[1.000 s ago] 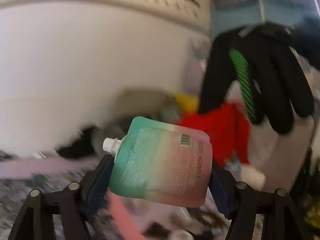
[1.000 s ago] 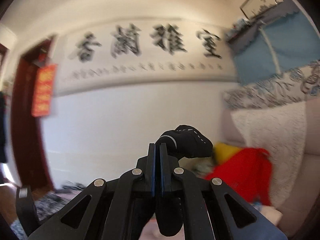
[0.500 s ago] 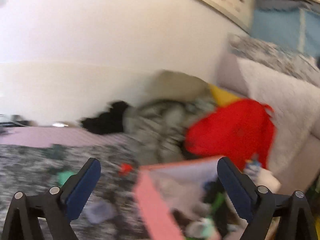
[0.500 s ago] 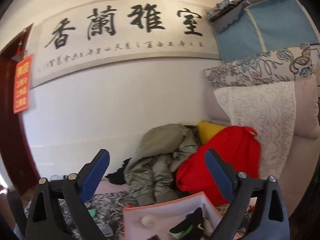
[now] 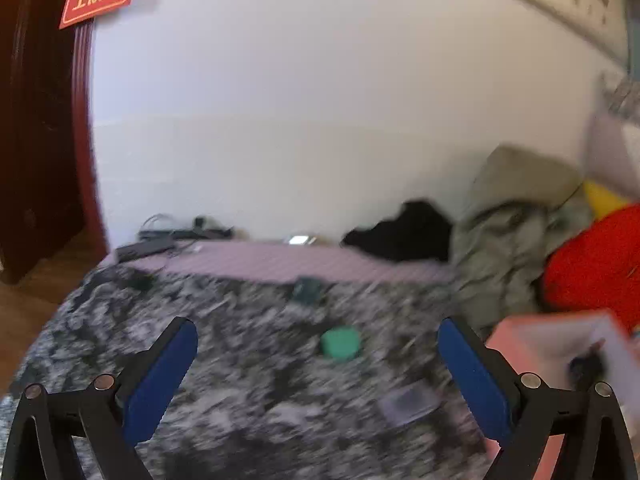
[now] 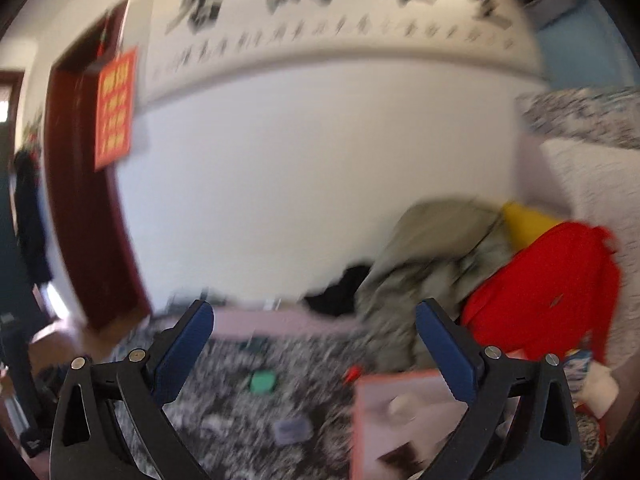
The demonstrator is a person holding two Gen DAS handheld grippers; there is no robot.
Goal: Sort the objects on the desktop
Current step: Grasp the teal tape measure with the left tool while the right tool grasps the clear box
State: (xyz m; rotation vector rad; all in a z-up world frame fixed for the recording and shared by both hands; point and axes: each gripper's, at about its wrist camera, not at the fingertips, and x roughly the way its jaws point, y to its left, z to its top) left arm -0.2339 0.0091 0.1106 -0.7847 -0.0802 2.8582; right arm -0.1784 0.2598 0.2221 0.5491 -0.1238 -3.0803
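Observation:
Both views are motion-blurred. My left gripper (image 5: pixel 318 364) is open and empty above a grey mottled cloth (image 5: pixel 240 380). A small green case (image 5: pixel 340 343) lies on the cloth between its blue pads, farther off; it also shows in the right wrist view (image 6: pixel 262 382). A flat grey box (image 5: pixel 408 403) lies nearer on the right and shows in the right wrist view too (image 6: pixel 292 430). My right gripper (image 6: pixel 314 354) is open and empty. A pink box (image 5: pixel 560 344) stands at the right; in the right wrist view (image 6: pixel 372 392) it holds a pale round thing.
An olive jacket (image 6: pixel 432 264), a red bag (image 6: pixel 552 292) and a black garment (image 5: pixel 404 232) are piled at the back right. A dark green item (image 5: pixel 306 290) lies on the cloth near a pink sheet (image 5: pixel 280 260). A dark door frame (image 5: pixel 40 120) stands left.
Both grippers have opened: the left let go of the green-and-pink pouch, the right let go of the black glove. Both views have swung left, away from the pink box.

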